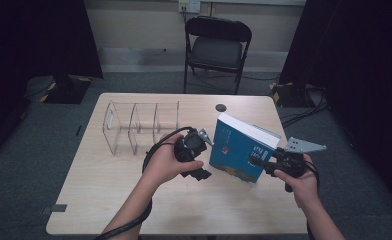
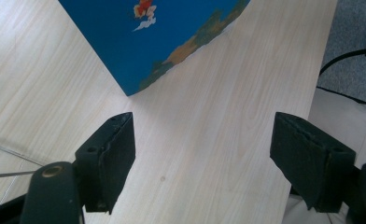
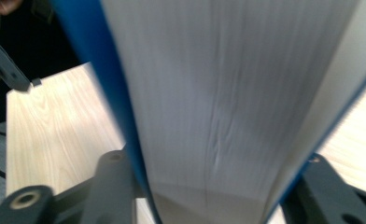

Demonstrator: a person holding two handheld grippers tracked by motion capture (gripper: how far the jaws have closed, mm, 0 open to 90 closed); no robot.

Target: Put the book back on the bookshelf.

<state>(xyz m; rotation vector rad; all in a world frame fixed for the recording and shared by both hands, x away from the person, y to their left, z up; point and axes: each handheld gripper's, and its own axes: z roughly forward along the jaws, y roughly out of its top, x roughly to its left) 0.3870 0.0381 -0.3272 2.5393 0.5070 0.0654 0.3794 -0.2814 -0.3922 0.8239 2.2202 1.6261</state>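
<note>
— Why is the wooden table laid out like this?
— The clear divider rack has been stood at the far left, its slots facing up, so that a book can presumably be slid in upright.

— And the blue book?
— It is held tilted on the right half of the table, right of the rack, its near corner resting on or just above the wood; which cannot be told. It is gripped at its right edge so that the left side is left free.

— By what is it held?
— By the right gripper: in the right gripper view the page block is bracketed by both jaws, which pinch the covers.

— The left gripper?
— It is held just left of the book, jaws spread wide with nothing between them, probably to steady the cover.
</note>
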